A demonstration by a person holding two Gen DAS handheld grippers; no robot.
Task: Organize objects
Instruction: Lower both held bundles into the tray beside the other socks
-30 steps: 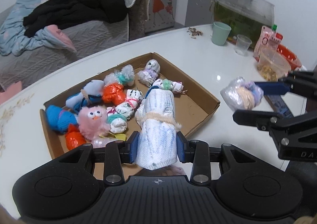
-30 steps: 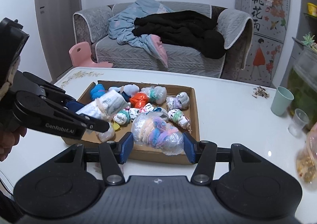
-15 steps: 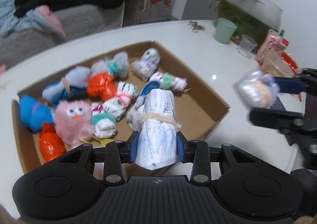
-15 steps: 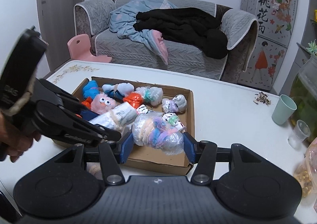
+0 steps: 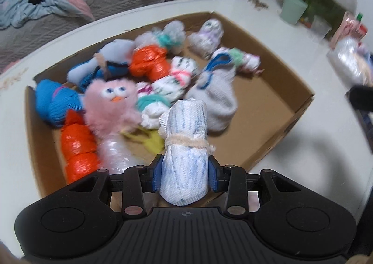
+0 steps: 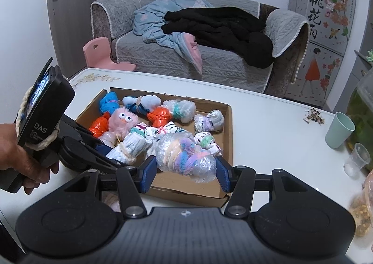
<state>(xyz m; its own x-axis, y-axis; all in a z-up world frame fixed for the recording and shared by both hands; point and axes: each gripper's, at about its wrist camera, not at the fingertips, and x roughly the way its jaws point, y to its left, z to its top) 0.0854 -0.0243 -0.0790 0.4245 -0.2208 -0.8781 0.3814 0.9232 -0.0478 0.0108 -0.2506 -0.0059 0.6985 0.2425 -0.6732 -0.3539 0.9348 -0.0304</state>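
A shallow cardboard box (image 5: 275, 110) (image 6: 191, 191) on the white table holds several tied bundles and a pink fuzzy toy with eyes (image 5: 109, 105) (image 6: 123, 121). My left gripper (image 5: 185, 170) is shut on a white and blue cloth bundle tied with beige string (image 5: 185, 147), held over the box's near edge; it also shows in the right wrist view (image 6: 130, 147). My right gripper (image 6: 184, 170) is shut on a clear plastic bundle with pastel fuzzy ties (image 6: 184, 156), above the box's near right corner. That bundle shows blurred at the right in the left wrist view (image 5: 352, 58).
A mint cup (image 6: 339, 130) (image 5: 292, 11) and a clear plastic cup (image 6: 356, 159) stand to the right on the table. A bag of snacks (image 6: 362, 208) lies at the far right. A grey sofa with clothes (image 6: 209, 37) stands behind the table.
Both grippers have moved over the box with their bundles. The left gripper has come lower and closer to the box; the right has moved left, over the box's near corner.
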